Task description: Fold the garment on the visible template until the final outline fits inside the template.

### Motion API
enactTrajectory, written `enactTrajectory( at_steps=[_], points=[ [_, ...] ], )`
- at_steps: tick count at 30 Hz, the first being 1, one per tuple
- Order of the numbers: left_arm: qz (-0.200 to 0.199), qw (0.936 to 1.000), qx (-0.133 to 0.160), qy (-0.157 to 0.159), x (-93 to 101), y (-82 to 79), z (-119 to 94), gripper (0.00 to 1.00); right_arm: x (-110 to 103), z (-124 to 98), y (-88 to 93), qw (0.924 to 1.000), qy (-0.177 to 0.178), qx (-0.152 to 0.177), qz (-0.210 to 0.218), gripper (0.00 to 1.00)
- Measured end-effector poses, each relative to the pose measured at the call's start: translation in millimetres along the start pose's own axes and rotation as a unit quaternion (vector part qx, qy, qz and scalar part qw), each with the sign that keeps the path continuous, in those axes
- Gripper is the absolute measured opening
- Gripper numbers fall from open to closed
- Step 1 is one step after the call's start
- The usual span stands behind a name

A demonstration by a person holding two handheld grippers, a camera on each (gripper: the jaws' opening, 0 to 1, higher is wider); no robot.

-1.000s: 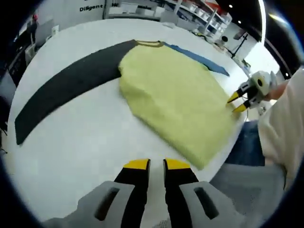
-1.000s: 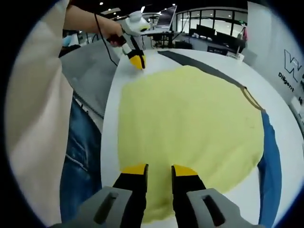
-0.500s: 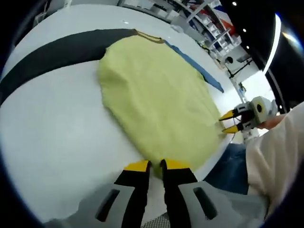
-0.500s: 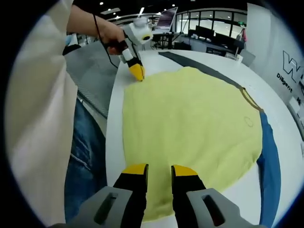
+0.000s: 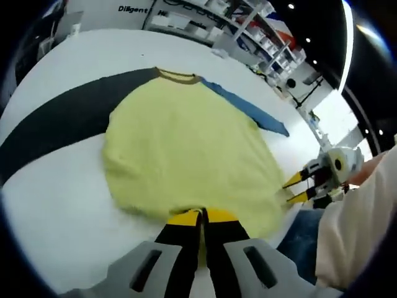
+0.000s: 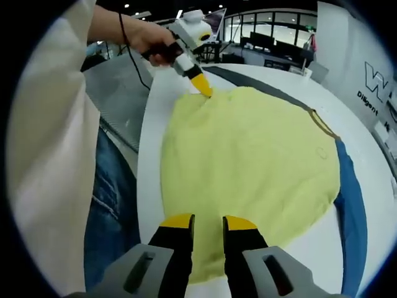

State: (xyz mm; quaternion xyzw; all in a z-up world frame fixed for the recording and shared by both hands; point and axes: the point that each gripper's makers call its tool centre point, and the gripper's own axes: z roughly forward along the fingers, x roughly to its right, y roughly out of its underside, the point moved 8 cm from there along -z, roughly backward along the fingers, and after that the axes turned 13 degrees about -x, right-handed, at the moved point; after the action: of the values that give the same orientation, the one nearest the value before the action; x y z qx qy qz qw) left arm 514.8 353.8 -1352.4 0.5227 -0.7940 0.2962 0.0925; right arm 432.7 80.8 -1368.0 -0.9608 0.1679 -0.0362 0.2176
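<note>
While your left gripper [image 5: 202, 217] sits at the near hem of the yellow garment [image 5: 186, 155], its yellow-tipped jaws are pressed almost together, pinching the fabric edge. From your right gripper view, that same gripper comes in from the upper left with its tip on the garment's far hem. Your right gripper [image 6: 201, 222] hovers low over the other end of the hem near the table [image 5: 56, 205] edge, jaws set a narrow gap apart with yellow cloth showing between them; can't tell if they touch it. Your hand [image 6: 146, 37] grips the left tool. Beyond the grippers, the garment lies flat on the white round table, a dark sleeve [image 5: 56, 124] stretched out to one side, a blue sleeve [image 5: 248, 108] to the other, the collar [image 5: 177, 76] at the far end. Shelving [image 5: 248, 25] stands past the table.
</note>
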Motion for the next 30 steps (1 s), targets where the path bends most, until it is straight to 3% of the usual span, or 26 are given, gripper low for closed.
enactTrajectory(
  at_steps=[4,6,8,11,14,15,17,20,21,24,30],
  points=[
    [0.007,0.9998,0.009,0.014,6.6,-17.1,13.6,0.03,2.3,-0.5,0.0,1.0,0.0,-0.002,0.0,0.12],
    [-0.004,0.9986,0.026,0.046,13.1,-25.7,21.0,0.01,4.0,-0.8,-0.7,1.0,0.0,-0.001,0.0,0.12],
    [0.008,0.9975,0.042,0.056,16.7,-30.9,24.8,0.03,5.0,-0.7,-1.6,1.0,-0.001,-0.002,0.0,0.12],
    [0.004,0.9978,0.036,0.055,17.4,-29.9,24.7,0.09,6.2,-1.1,-2.6,1.0,-0.002,-0.003,-0.003,0.12],
    [0.013,0.9979,0.048,0.041,12.9,-28.3,12.8,0.14,7.8,-2.5,-3.8,1.0,-0.002,-0.004,-0.003,0.12],
    [0.014,0.9981,0.06,0.009,3.2,-26.9,3.7,0.15,8.3,-3.1,-4.3,1.0,-0.002,-0.004,-0.003,0.11],
    [0.011,0.9981,0.06,-0.009,-7.3,-19.9,-8.3,0.13,8.9,-3.6,-4.9,1.0,-0.002,-0.004,-0.003,0.11],
    [-0.005,0.9988,0.044,-0.023,-19.8,-7.0,-13.0,0.14,8.8,-2.9,-4.7,1.0,-0.004,-0.004,-0.003,0.11],
    [-0.018,0.9992,0.021,-0.03,-24.9,2.4,-10.8,0.14,8.6,-2.1,-4.3,1.0,-0.005,-0.005,-0.004,0.11],
    [-0.016,0.9997,-0.006,-0.016,-23.3,14.0,0.1,0.13,8.1,-0.1,-3.8,0.9999,-0.007,-0.006,-0.005,0.11],
    [-0.012,0.9999,-0.006,-0.001,-8.1,15.6,21.5,0.16,7.1,0.0,-2.9,0.9999,-0.007,-0.007,-0.002,0.11]
  ],
)
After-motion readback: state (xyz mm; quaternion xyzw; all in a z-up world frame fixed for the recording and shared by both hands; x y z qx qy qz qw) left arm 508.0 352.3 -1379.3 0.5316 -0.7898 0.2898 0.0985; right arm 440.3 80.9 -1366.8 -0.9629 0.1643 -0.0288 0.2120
